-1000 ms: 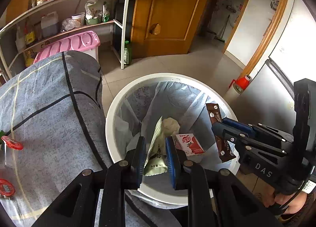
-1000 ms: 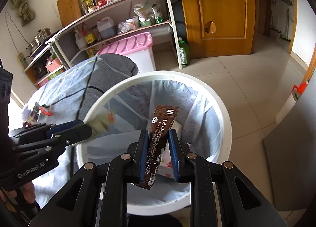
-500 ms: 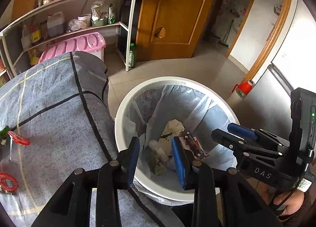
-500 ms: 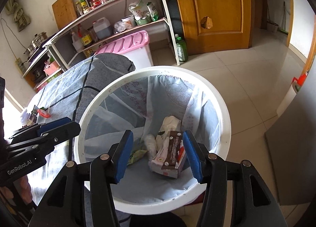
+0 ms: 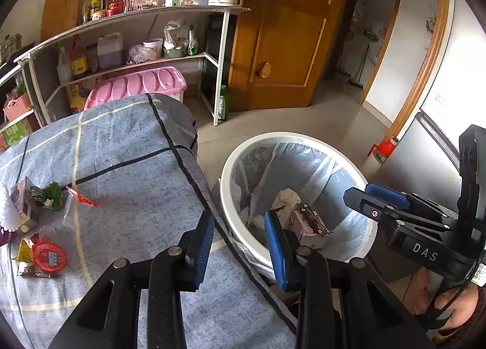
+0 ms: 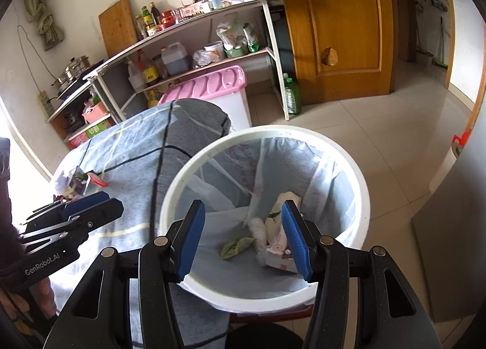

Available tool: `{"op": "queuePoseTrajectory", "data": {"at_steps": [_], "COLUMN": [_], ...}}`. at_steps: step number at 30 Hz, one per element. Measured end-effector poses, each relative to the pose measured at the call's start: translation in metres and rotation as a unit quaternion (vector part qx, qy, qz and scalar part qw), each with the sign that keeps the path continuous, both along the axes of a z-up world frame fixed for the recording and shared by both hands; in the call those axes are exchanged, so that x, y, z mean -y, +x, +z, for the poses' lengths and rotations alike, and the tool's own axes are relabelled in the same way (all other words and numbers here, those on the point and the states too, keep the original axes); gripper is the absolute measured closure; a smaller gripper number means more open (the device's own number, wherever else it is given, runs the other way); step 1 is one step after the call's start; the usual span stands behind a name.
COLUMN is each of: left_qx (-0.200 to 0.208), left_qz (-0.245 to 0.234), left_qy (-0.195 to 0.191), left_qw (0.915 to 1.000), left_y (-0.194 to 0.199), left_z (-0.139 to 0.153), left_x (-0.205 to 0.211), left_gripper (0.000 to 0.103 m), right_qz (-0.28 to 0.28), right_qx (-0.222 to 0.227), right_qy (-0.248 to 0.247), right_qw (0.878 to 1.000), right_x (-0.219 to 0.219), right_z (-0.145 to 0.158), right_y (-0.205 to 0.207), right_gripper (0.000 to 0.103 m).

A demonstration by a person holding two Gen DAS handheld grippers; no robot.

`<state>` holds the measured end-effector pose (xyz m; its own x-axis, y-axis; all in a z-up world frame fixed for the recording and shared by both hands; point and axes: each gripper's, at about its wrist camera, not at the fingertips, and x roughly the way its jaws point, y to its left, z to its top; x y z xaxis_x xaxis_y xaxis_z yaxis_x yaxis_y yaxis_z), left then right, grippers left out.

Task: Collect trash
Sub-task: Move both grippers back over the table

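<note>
A white trash bin [image 5: 226,185] with a clear liner stands beside the table; it also shows in the right wrist view [image 6: 361,197]. Inside lie a green wrapper [image 6: 235,247], crumpled paper [image 6: 284,201] and a pink carton [image 5: 309,223]. My left gripper [image 5: 240,242] is open and empty over the table edge next to the bin. My right gripper [image 6: 243,236] is open and empty above the bin. More trash lies on the blue-grey tablecloth [image 5: 127,148]: a red round lid [image 5: 48,258], a green wrapper [image 5: 51,195] and a clear bag [image 5: 73,206].
A metal shelf rack [image 5: 152,42] with bottles and a kettle stands behind the table. A pink-lidded bin [image 5: 136,85] sits under it. A wooden door [image 5: 282,30] is at the back. A grey appliance [image 5: 425,151] stands right of the bin.
Both grippers opened and dropped their wrappers into the bin. The left gripper has since swung left, back over the table edge; the right one has opened wider above the bin.
</note>
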<state>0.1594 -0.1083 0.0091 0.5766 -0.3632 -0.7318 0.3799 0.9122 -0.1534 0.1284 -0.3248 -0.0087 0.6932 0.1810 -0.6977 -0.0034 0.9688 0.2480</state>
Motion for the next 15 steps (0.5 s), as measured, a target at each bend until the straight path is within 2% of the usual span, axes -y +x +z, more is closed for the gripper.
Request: {"op": "queuePoseTrajectory", "data": {"at_steps": [15], "left_qx": [0.018], "left_qz": [0.058], "left_qy": [-0.014], "left_qw": [0.998], "left_y": [-0.019], "left_z": [0.01], "left_x": [-0.063], "left_gripper": [0.068], "right_qz": [0.044], "right_qx": [0.018], "right_qy": [-0.006], "right_qw": [0.999], "right_x": [-0.057], "right_z": [0.014], "right_y": [-0.002], "right_gripper": [0.05]}}
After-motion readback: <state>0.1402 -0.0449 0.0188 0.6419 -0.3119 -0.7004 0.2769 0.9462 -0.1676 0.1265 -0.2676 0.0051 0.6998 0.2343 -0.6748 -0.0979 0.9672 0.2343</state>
